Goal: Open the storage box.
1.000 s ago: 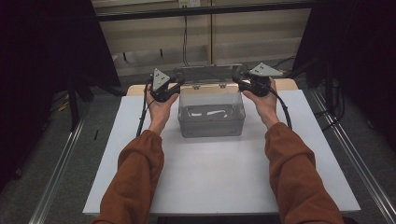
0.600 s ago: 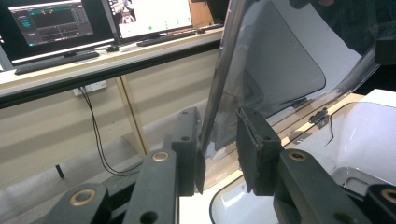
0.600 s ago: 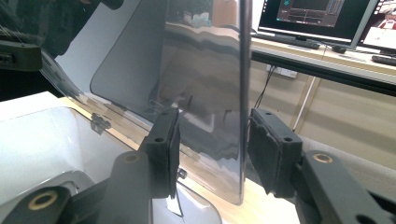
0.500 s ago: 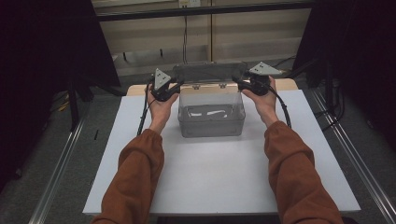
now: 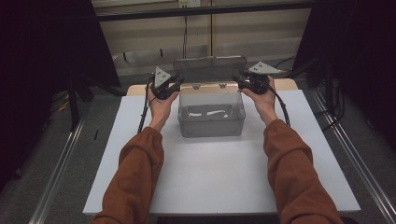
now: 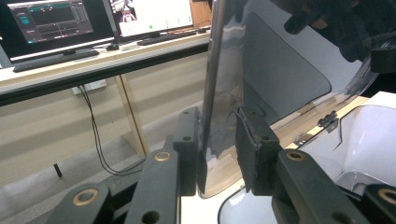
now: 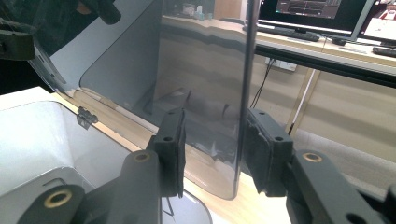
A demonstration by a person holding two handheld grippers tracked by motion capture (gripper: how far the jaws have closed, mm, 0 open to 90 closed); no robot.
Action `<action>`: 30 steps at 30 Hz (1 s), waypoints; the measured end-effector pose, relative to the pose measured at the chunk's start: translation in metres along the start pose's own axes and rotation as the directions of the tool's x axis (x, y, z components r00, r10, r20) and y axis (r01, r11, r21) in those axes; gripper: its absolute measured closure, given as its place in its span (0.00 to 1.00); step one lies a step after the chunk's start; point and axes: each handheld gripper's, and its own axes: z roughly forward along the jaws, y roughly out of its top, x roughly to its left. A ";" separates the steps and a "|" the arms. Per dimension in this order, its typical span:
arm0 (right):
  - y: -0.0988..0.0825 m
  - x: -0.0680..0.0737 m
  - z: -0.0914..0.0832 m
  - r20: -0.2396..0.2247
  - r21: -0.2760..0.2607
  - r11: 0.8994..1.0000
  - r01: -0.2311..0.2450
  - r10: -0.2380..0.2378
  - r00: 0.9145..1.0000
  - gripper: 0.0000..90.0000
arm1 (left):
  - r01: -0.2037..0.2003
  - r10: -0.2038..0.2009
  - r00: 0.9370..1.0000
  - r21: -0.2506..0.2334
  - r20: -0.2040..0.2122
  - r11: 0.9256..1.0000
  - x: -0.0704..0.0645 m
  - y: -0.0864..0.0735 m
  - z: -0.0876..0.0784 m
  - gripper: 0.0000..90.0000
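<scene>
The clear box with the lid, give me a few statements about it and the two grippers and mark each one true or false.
1. The lid of the clear box stands raised at the back. True.
2. The left gripper has the lid's edge between its jaws. True.
3. The right gripper is gripping the front wall of the box. False: its jaws straddle the raised lid's side edge, with a gap showing on both sides.
4. The box sits on bare wood. False: it sits on a white sheet covering the table.
5. The lid is joined to the box by small hinges. True.
</scene>
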 end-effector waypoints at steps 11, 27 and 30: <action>-0.007 -0.001 0.005 0.000 0.023 1.000 -0.003 0.003 1.000 0.67 | -0.006 0.006 1.000 0.016 -0.013 1.000 0.003 0.001 0.006 0.80; -0.014 -0.003 0.016 0.002 0.048 0.999 -0.011 0.011 1.000 0.71 | -0.001 0.001 1.000 0.041 0.000 0.999 0.005 0.002 0.011 0.78; -0.014 -0.003 0.017 0.004 0.048 0.999 -0.013 0.013 1.000 0.71 | 0.008 -0.008 1.000 0.043 0.002 0.999 0.006 0.000 0.012 0.78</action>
